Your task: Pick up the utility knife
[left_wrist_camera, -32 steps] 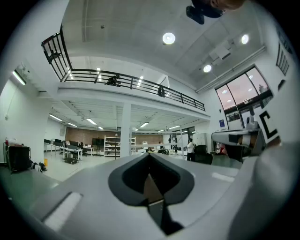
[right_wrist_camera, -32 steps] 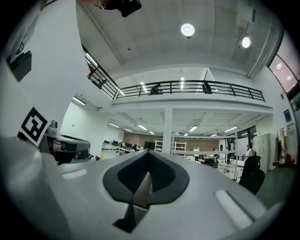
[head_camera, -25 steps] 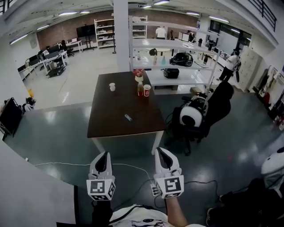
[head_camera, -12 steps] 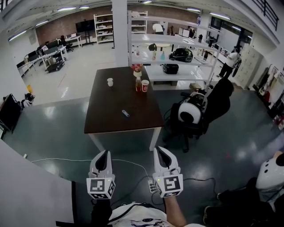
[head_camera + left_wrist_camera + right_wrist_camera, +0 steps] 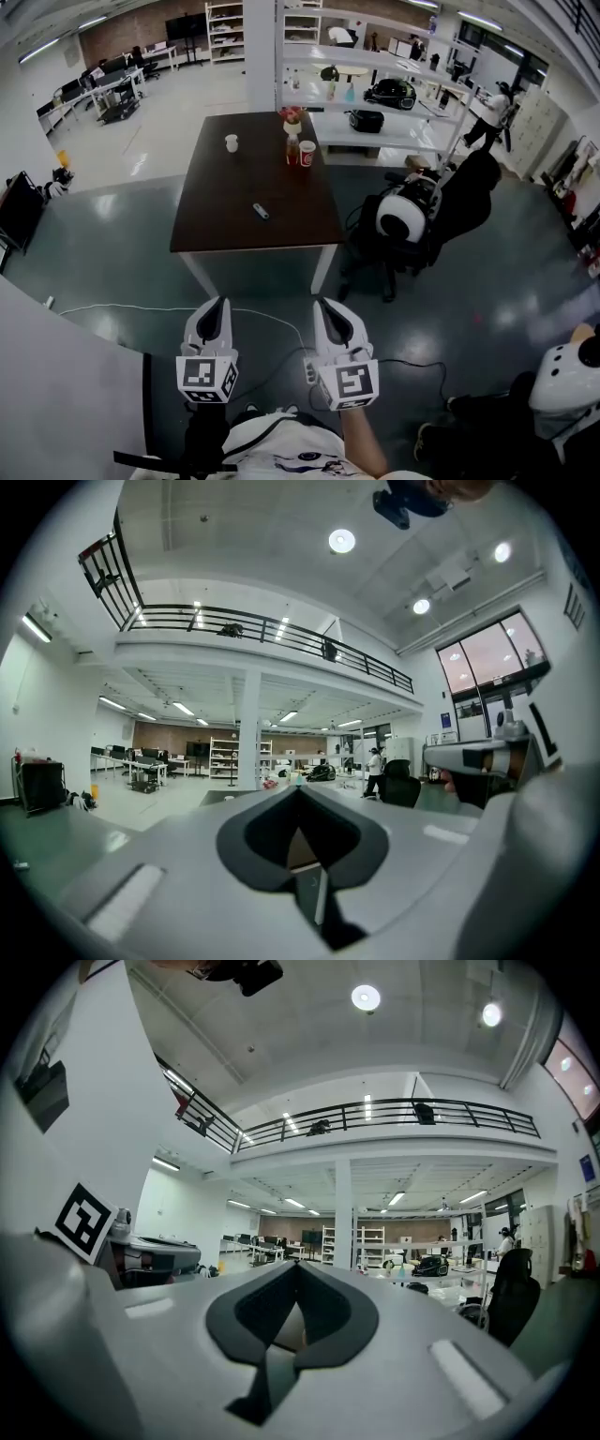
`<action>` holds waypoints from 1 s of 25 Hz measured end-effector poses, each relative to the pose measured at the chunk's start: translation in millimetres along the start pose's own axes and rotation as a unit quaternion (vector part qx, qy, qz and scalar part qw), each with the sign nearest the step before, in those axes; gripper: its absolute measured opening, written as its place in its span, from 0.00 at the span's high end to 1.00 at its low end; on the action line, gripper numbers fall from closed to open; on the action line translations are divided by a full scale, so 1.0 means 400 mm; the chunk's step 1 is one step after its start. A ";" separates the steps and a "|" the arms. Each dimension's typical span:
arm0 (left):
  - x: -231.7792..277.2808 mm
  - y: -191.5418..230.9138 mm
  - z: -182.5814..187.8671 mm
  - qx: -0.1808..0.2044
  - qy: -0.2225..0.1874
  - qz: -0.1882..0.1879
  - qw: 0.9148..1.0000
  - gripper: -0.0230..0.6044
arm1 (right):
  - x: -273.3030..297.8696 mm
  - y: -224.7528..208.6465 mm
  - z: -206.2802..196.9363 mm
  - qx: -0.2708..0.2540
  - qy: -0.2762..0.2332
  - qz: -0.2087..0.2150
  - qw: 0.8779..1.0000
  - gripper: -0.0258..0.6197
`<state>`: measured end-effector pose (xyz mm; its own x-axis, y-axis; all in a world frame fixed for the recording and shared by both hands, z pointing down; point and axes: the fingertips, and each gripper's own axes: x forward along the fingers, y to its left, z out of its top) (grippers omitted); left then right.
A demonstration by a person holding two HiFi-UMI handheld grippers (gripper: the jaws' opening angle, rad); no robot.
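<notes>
The utility knife (image 5: 261, 211), small and grey, lies near the middle of the dark brown table (image 5: 216, 225), far ahead of both grippers. My left gripper (image 5: 217, 305) and right gripper (image 5: 325, 305) are held side by side over the floor, well short of the table's near edge, both pointing level toward it. Each has its jaws shut with nothing between them. In the left gripper view the left gripper (image 5: 298, 789) shows closed jaws; the right gripper view shows the right gripper (image 5: 298, 1267) the same way.
On the table's far end stand a white cup (image 5: 231, 142), a bottle (image 5: 292, 150) and a red cup (image 5: 307, 153). A black chair (image 5: 412, 230) with a white round pack sits right of the table. White shelves (image 5: 375, 94) stand behind. Cables (image 5: 141, 307) run across the floor.
The view has drawn closer to the table, which now sits slightly lower and larger in the head view. Both grippers stay shut and side by side.
</notes>
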<state>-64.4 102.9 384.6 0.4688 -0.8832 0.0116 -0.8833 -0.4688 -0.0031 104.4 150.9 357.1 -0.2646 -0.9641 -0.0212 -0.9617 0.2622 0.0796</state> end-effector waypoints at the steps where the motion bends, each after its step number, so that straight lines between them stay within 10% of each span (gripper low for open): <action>1: 0.000 -0.002 0.001 -0.002 0.003 0.003 1.000 0.97 | -0.005 -0.003 -0.003 0.002 0.003 0.003 1.000 0.96; 25: 0.235 0.118 0.003 -0.020 0.011 -0.034 0.999 0.97 | 0.249 -0.043 -0.007 -0.013 0.029 -0.003 0.999 0.96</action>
<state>-62.2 -2.1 384.5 0.5282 -0.8485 0.0323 -0.8490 -0.5271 0.0375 94.7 50.1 356.3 -0.2526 -0.9669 0.0356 -0.9611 0.2550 0.1060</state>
